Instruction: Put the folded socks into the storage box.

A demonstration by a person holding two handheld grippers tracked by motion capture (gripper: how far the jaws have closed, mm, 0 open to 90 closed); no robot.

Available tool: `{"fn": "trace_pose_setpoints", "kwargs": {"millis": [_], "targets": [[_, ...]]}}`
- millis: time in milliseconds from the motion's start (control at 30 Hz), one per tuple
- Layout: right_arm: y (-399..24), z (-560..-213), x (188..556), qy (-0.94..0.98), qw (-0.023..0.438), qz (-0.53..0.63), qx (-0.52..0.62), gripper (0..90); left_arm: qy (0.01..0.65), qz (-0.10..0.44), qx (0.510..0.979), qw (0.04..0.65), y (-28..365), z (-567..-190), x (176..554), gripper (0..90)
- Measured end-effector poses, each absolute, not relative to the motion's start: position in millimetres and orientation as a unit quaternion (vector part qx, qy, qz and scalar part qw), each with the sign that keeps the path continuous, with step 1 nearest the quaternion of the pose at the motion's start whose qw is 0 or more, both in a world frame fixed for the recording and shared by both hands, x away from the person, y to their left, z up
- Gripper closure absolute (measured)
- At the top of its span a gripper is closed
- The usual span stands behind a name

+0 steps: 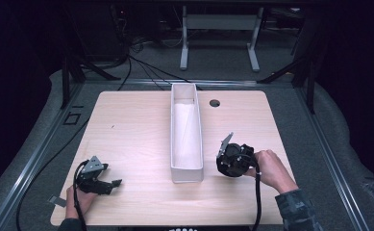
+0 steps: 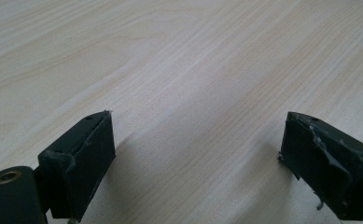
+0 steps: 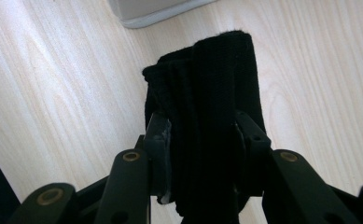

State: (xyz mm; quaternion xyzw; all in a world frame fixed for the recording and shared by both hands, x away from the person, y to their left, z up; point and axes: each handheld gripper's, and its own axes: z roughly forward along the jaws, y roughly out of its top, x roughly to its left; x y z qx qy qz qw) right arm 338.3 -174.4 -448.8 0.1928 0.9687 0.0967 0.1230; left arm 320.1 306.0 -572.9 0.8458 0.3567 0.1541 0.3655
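Observation:
A rolled piece of black ribbed fabric (image 3: 207, 79) stands between the jaws of my right gripper (image 3: 202, 135), which is shut on it just above the wooden table (image 3: 53, 93). In the high view the right gripper (image 1: 224, 162) hovers to the right of the near end of a long white bin (image 1: 187, 169), and a hand holds it from the right. My left gripper (image 1: 113, 186) rests low at the table's front left, its jaws wide apart. In the left gripper view that gripper (image 2: 195, 135) has only bare wood between its fingers.
The white bin runs down the middle of the table (image 1: 131, 130) from back to front, and its corner (image 3: 151, 9) shows close ahead of the right gripper. A round cable hole (image 1: 215, 103) sits at the back right. Cables trail off the front edge.

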Motion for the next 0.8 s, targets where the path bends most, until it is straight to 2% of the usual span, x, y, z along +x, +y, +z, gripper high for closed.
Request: {"fn": "trace_pose_setpoints", "kwargs": {"millis": [800], "targets": [[-173, -409, 345, 0.968, 0.139, 0.088, 0.188, 63.3, 0.357, 0.154, 0.846, 0.366, 306, -573, 320, 9.8]]}}
